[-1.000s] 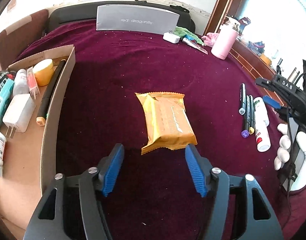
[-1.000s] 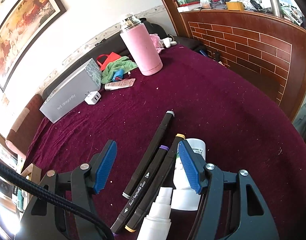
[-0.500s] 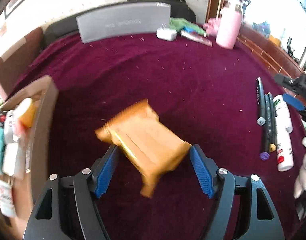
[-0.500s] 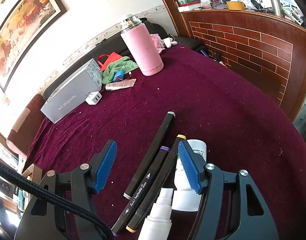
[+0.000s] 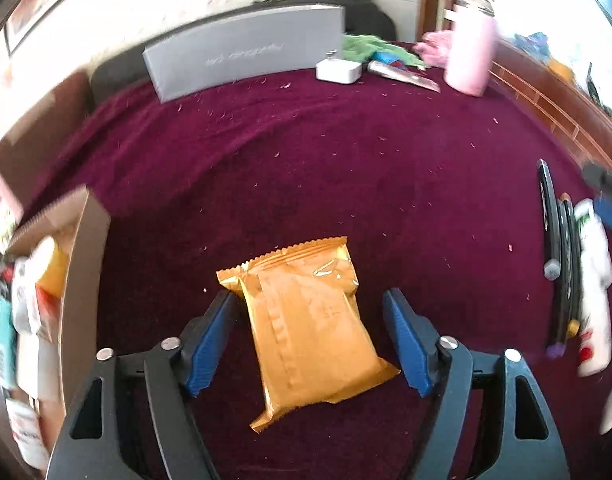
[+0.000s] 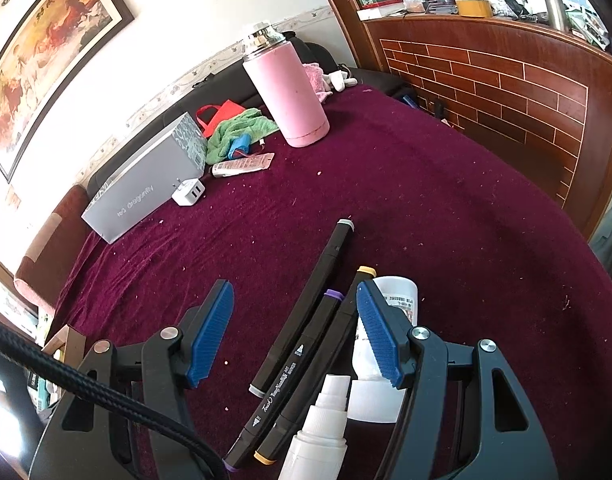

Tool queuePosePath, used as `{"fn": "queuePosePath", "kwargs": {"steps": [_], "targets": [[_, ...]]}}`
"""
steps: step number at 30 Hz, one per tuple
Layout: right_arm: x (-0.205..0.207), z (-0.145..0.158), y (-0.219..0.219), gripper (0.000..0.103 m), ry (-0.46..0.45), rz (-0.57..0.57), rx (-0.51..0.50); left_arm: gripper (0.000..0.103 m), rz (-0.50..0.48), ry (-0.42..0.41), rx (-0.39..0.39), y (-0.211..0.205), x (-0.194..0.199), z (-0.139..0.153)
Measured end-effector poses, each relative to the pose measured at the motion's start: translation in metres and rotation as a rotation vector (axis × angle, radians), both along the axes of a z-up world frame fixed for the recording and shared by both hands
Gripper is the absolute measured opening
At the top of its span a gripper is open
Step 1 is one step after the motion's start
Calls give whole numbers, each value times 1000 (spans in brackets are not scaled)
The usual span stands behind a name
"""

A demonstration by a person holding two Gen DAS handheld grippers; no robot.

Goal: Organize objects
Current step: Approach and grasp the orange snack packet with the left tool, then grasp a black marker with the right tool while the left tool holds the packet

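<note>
Left gripper (image 5: pixel 310 324) closing around one orange packet (image 5: pixel 306 332), pads not touching; right gripper (image 6: pixel 294 332) hangs open over three markers (image 6: pixel 306 340).

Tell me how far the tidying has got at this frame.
Partly done: the cardboard box already holds several small items. In hand: the left gripper is closing around the orange snack packet, pads not yet touching. Left: three markers and two white bottles under the open right gripper.
</note>
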State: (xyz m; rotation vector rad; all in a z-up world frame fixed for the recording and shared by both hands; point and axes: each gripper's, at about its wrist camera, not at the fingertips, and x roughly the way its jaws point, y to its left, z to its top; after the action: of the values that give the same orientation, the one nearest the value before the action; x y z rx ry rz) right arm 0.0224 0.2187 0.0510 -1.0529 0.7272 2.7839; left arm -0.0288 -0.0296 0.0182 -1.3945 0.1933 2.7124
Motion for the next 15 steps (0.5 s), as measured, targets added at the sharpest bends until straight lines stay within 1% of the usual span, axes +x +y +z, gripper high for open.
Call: {"fn": "queuePosePath", "kwargs": {"steps": [1,2,3,5,9,12,15], "targets": [[0,0,0,63,-1,1,0,50,-21,-1,28,-1,1,0],[0,0,0,63,-2,1,0,43,-20,-1,57,-5,3,1],[0,-1,-1,63,-5,-1,4,39,-9,-4,73,-10,5,2],[-1,-1,-1,63,-6,-1,7,39,-8,-11,149,-23,15,5],[2,2,0,63,17,-13,21,39,13,8,240,-46,47,16],[4,4,-2,63,31,-38,56,39,6,48,273,-56,72,25],[6,6,-2,63,44,-57,77,39,-1,74,277,-64,89,25]]}}
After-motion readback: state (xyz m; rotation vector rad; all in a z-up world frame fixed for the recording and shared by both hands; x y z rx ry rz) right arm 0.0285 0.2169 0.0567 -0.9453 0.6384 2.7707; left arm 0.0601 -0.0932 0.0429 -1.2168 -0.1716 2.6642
